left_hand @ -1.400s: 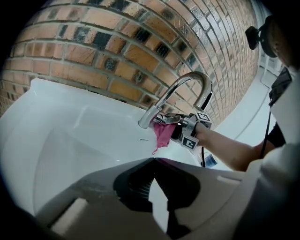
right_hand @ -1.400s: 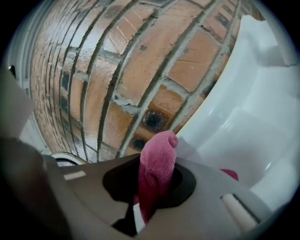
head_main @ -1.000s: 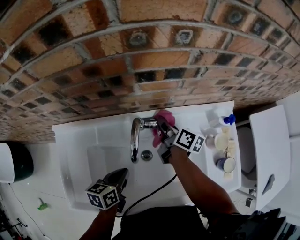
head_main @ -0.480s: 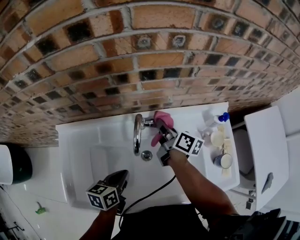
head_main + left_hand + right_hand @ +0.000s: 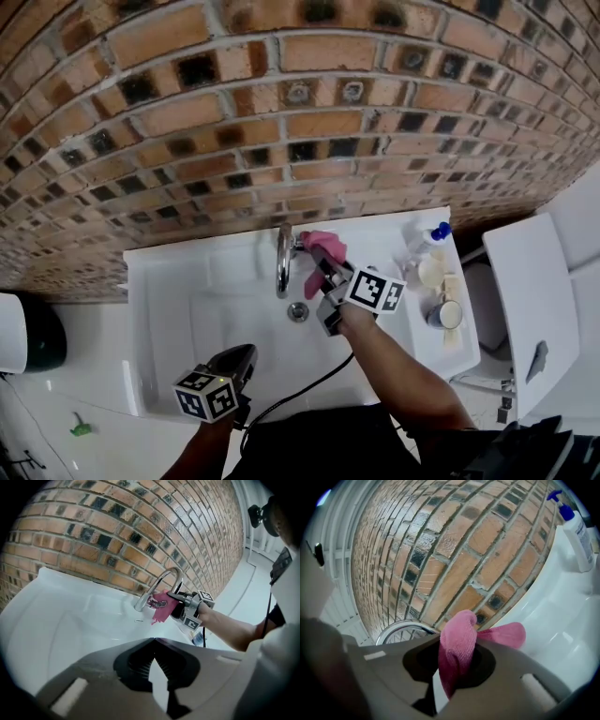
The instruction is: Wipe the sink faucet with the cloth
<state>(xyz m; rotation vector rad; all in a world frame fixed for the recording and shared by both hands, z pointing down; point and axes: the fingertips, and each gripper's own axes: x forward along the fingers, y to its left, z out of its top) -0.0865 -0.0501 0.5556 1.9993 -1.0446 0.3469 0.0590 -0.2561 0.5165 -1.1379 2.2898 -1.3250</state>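
now right gripper [image 5: 325, 269] clamps bunched pink cloth [image 5: 322, 243] at chrome faucet [image 5: 282, 259]; left gripper [image 5: 153, 642] fingers [image 5: 135, 662] pressed together.

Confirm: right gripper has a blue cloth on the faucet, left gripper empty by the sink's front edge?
One thing is off: the cloth is pink, not blue; the right gripper view shows it clamped in the jaws. The rest holds: the right gripper has it at the faucet, and the left gripper is empty by the sink's front edge.
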